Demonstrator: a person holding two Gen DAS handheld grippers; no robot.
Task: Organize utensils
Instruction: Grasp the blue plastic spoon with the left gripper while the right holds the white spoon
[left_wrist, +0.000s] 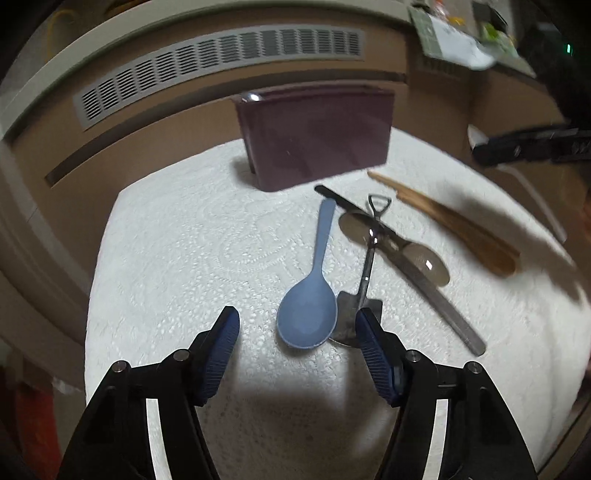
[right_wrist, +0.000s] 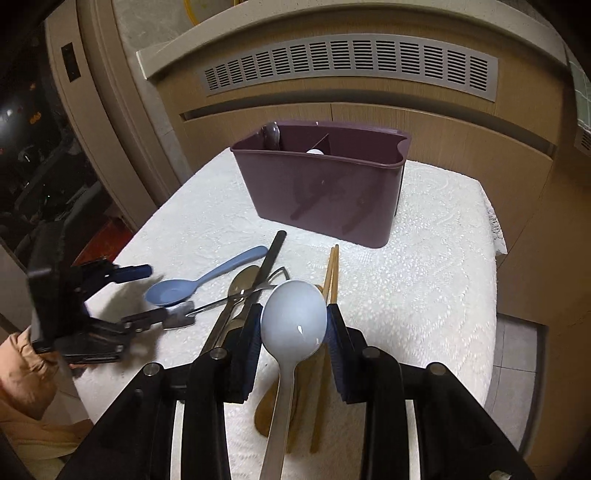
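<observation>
A purple utensil caddy (right_wrist: 325, 188) stands at the back of the white-clothed table; it also shows in the left wrist view (left_wrist: 317, 136). My right gripper (right_wrist: 293, 325) is shut on a white spoon (right_wrist: 291, 317), held by its bowl above the table. My left gripper (left_wrist: 297, 328) is open, low over the cloth, with the bowl of a blue spoon (left_wrist: 308, 314) between its fingers. A small metal shovel-shaped spoon (left_wrist: 364, 273), a metal spoon (left_wrist: 428, 262), a black-handled knife (left_wrist: 406, 266), wooden chopsticks (left_wrist: 417, 203) and a wooden spoon (left_wrist: 495, 254) lie to the right.
The caddy has a divider and holds a dark utensil (right_wrist: 271, 134) in its left compartment. A vented cabinet wall (right_wrist: 351, 62) rises behind the table. The table's white cloth (left_wrist: 184, 240) ends at edges left and right. The left gripper shows in the right wrist view (right_wrist: 147, 295).
</observation>
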